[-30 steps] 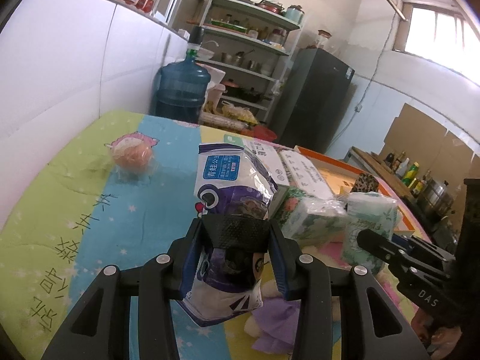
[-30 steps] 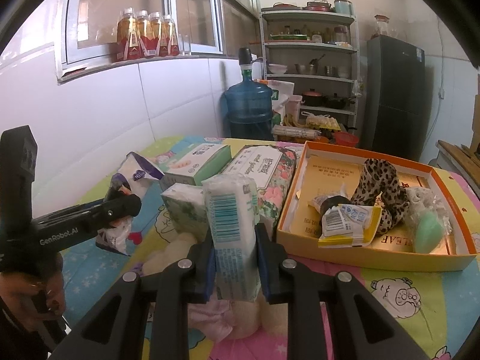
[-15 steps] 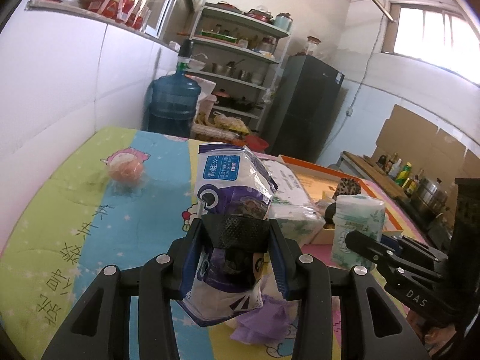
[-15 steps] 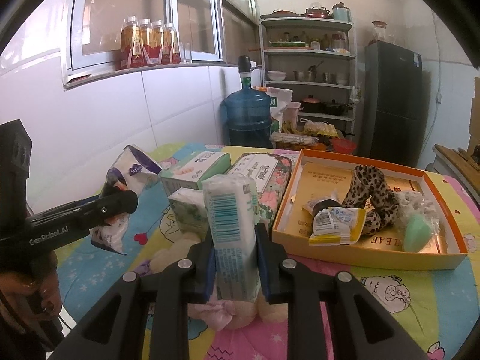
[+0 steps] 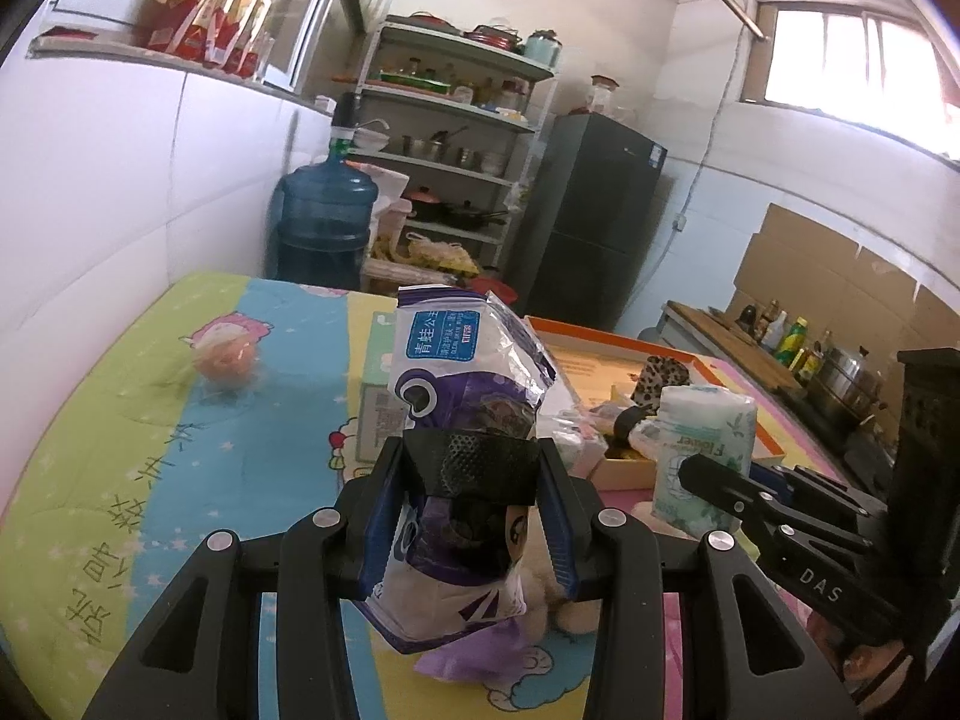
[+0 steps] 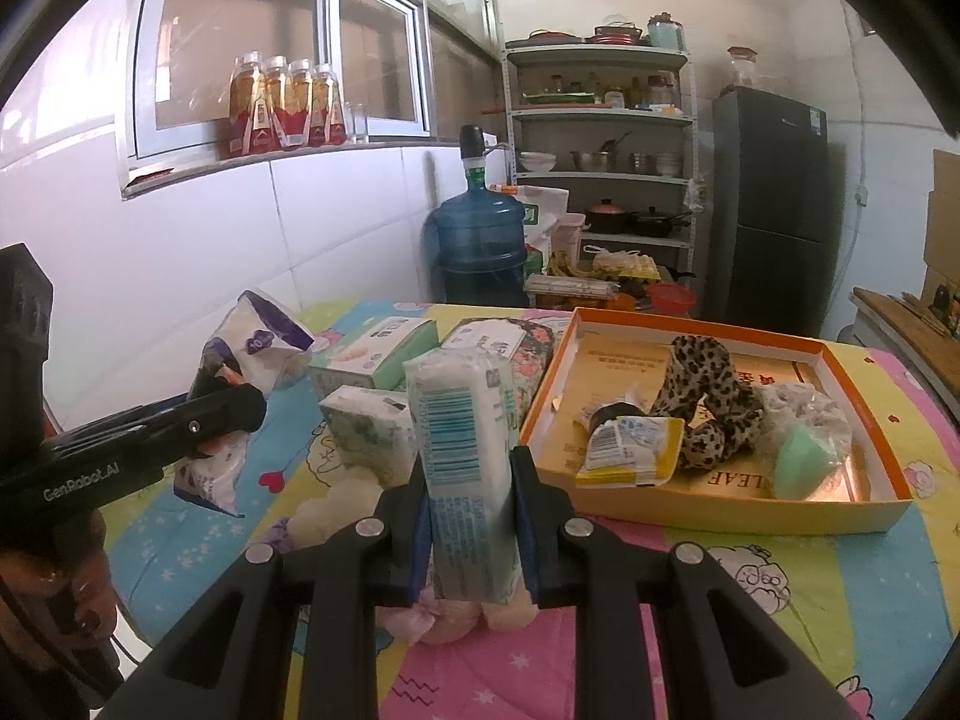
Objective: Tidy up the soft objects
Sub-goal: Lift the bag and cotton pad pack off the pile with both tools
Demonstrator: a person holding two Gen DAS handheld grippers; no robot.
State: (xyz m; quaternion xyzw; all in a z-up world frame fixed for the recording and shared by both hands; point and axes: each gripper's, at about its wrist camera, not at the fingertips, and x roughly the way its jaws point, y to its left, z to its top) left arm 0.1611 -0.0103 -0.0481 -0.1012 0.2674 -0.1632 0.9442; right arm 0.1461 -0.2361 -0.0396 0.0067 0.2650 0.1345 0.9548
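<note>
Two handheld tools, each carrying one soft item above the cloth-covered surface (image 6: pixel 840 594). The left tongs (image 5: pixel 471 516) are closed on a purple-and-white crinkly pouch (image 5: pixel 462 396), gripped across its middle so that the printed top stands upright and the lower end hangs free beneath the fingers. The right tongs (image 6: pixel 471 516) are closed on a white cotton-pad roll (image 6: pixel 465 432), pinched on its two long sides and held upright, barcode toward the camera. Both items are lifted clear of the surface, which would let them travel over the clutter below. Beneath the two tools lie a cream plush toy (image 6: pixel 336 504) and a bit of lilac fabric (image 5: pixel 462 657). Behind them, green and floral tissue packs (image 6: pixel 372 354) lie close together. To the right sits the orange tray (image 6: pixel 708 507), already holding a leopard-print scrunchie (image 6: pixel 708 396), a yellow-edged sachet (image 6: pixel 630 450) and a bagged green sponge (image 6: pixel 801 468). A pinkish ball (image 5: pixel 225 360) rests well apart, far left. The tray appears to be the collecting place; the roll hangs just short of its near-left corner, and the pouch further left.
</note>
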